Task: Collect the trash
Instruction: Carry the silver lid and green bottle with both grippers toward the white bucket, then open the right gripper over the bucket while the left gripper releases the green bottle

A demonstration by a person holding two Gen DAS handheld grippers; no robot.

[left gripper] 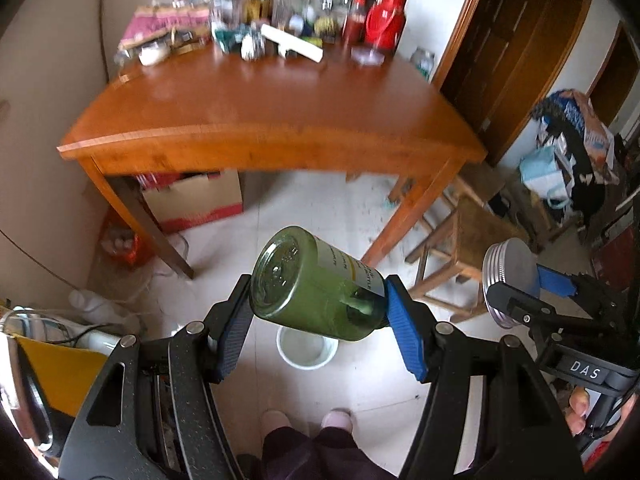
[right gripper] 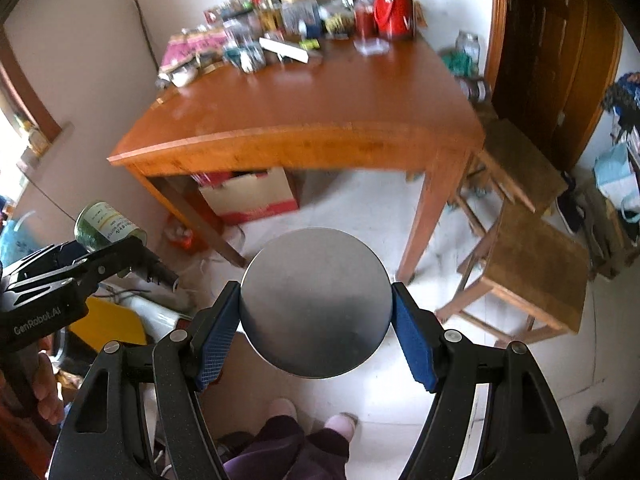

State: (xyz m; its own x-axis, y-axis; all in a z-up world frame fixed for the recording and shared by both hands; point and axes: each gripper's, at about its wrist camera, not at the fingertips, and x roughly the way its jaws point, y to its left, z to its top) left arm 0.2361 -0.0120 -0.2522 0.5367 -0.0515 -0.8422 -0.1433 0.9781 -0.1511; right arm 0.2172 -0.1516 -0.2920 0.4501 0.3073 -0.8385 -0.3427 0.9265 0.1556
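Jar: green glass jar (left gripper: 316,284), white label with yellow stripe, lying sideways, base toward the camera.
Left gripper (left gripper: 320,312): clamped on the jar, above a white bucket (left gripper: 307,354) on the floor.
Lid: round grey metal lid (right gripper: 315,303), ribbed rim.
Right gripper (right gripper: 316,320): clamped on the lid's edges, in front of the wooden table (right gripper: 320,120).

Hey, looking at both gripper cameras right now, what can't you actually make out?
- Left wrist view: the white container on the floor is partly hidden by the green jar held in the left gripper.
- Right wrist view: the floor below the right gripper is hidden by the metal lid it grips.
- Both views: bottles at the wooden table's far edge are blurred; labels unreadable.
- Green jar's label: text too small.
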